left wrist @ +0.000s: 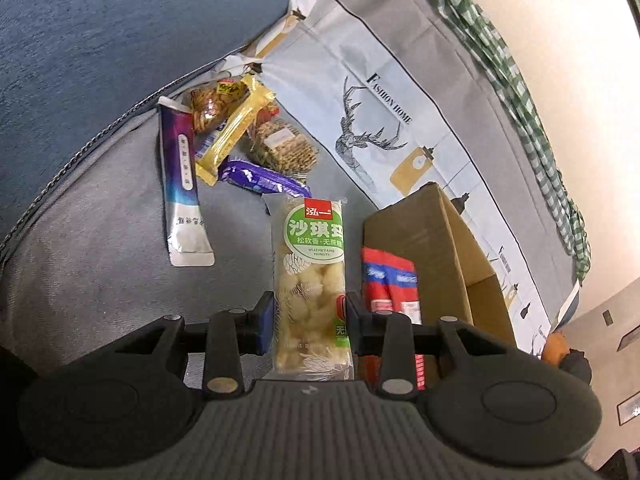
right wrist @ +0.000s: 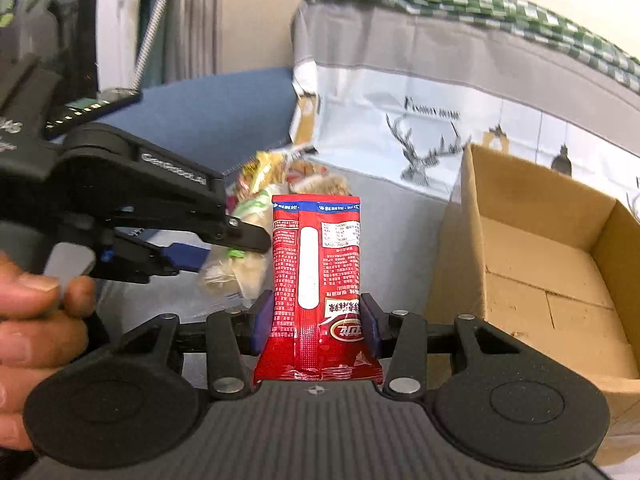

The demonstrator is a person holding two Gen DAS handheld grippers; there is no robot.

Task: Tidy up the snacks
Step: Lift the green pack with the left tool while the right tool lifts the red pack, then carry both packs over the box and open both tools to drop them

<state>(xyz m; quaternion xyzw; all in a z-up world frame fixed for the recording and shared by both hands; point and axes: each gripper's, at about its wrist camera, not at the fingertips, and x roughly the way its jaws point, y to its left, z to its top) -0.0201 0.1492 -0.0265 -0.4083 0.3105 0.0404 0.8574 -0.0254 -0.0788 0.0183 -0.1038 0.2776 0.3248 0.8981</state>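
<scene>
My left gripper (left wrist: 308, 320) is shut on a clear sachima snack pack with a green label (left wrist: 310, 276), held above the grey sofa seat. My right gripper (right wrist: 316, 322) is shut on a red snack packet (right wrist: 316, 264), held just left of an open cardboard box (right wrist: 540, 264). The red packet (left wrist: 390, 280) and the box (left wrist: 440, 240) also show in the left wrist view, to the right of the sachima pack. In the right wrist view the left gripper (right wrist: 240, 242) comes in from the left with the sachima pack (right wrist: 236, 268).
A pile of snacks lies on the seat: a purple-white pouch (left wrist: 182, 184), a yellow bar (left wrist: 234, 132), a purple wafer pack (left wrist: 264, 178), cracker packs (left wrist: 286, 146). A deer-print cushion (left wrist: 380, 92) and green checked cloth (left wrist: 516, 64) lie behind. The box holds nothing visible.
</scene>
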